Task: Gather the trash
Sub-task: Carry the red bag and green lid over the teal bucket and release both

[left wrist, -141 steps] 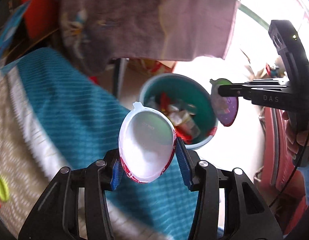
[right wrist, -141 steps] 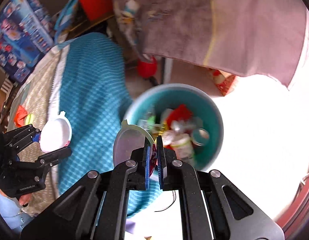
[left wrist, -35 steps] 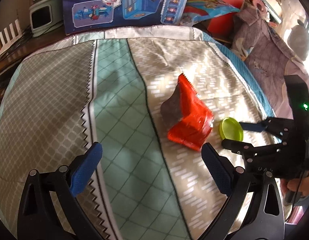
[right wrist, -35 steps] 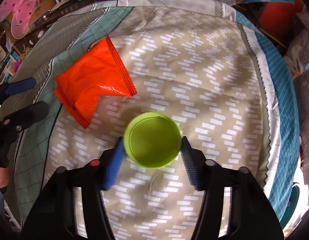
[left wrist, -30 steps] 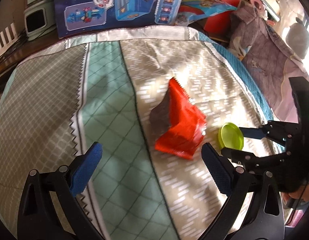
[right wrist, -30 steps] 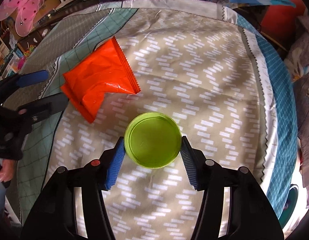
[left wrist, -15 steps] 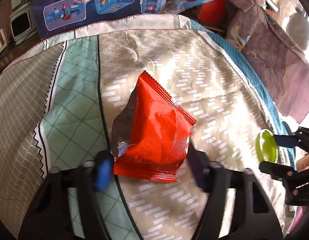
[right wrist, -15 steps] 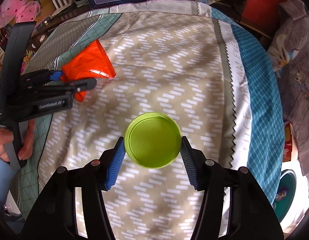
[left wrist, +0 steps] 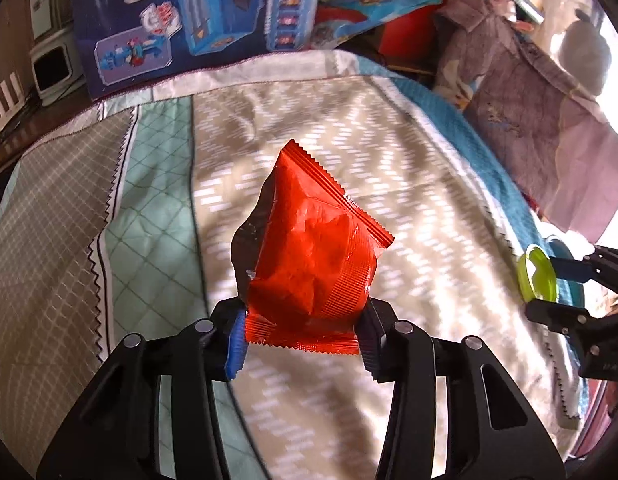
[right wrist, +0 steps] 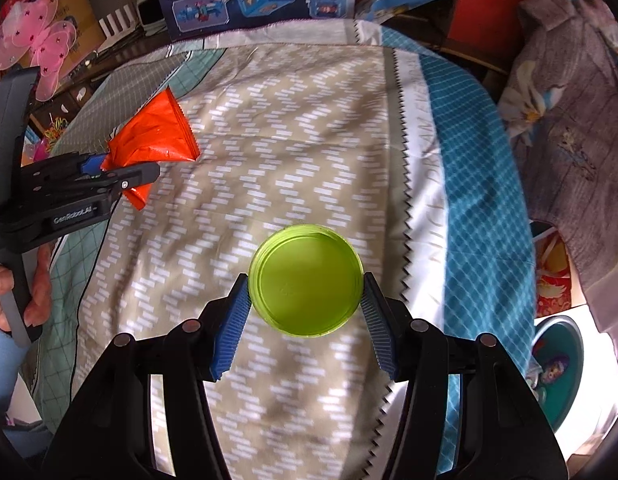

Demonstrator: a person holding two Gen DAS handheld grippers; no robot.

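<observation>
Crinkled red foil snack wrapper [left wrist: 313, 268], silver inside showing at its torn edge, sits pinched at its lower end in my left gripper [left wrist: 301, 340], raised above the patterned bedspread [left wrist: 157, 240]. A second ago it lay flat between wide fingers. Two pieces total: my right gripper [right wrist: 307, 312] clasps one round lime-green plastic lid [right wrist: 305, 280]; beyond, the teal bin [right wrist: 557, 360].

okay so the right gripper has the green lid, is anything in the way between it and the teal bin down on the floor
Nothing visible blocks it. The right gripper holds the green lid above the bedspread, and the teal bin sits on the floor past the bed's right edge. The hanging grey garment drapes close above the bin, beside the route.
</observation>
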